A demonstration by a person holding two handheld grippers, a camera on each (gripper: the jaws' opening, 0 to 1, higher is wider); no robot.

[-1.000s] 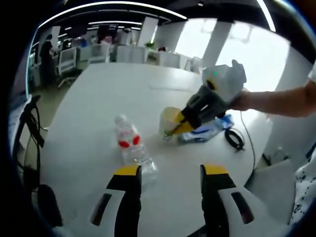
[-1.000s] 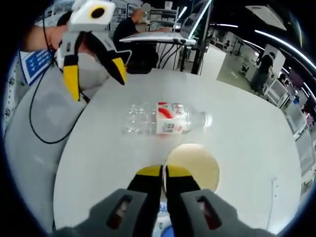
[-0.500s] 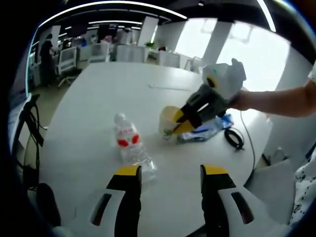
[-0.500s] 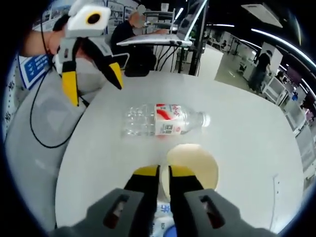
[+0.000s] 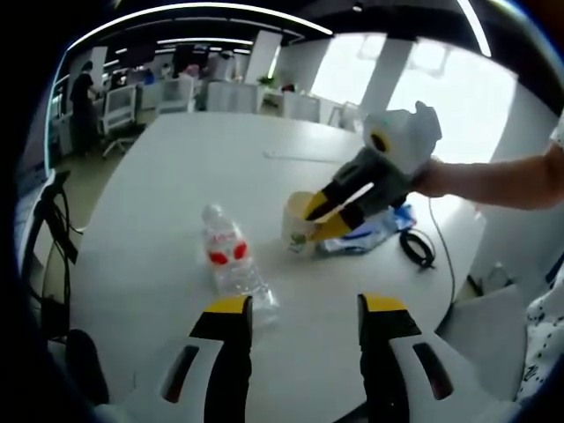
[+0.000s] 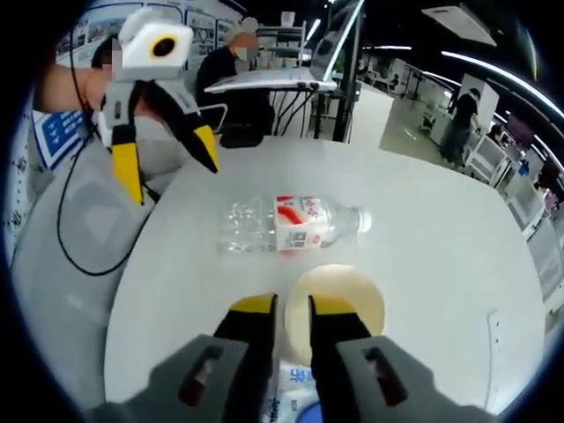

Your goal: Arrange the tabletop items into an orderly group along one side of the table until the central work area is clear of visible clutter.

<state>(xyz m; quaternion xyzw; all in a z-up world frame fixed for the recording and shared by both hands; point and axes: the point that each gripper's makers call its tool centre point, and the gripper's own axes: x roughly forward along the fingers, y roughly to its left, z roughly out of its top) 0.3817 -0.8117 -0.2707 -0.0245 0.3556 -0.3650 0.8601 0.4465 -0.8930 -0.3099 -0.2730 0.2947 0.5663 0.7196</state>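
One bottle (image 6: 295, 226) lies at 12 o'clock of one cup (image 6: 339, 301), whose rim sits between the slightly parted right hand-held gripper (image 6: 291, 306); the left hand-held gripper (image 5: 298, 306) is released over the surface (image 5: 176, 176).

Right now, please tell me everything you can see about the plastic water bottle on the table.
The plastic water bottle is clear and looks empty or nearly so. It has a white cap and a red and white label around its middle. It lies on its side on the white table, beside the cup, apparently not touching it. No hand-held gripper touches it; the open left hand-held gripper points toward it.
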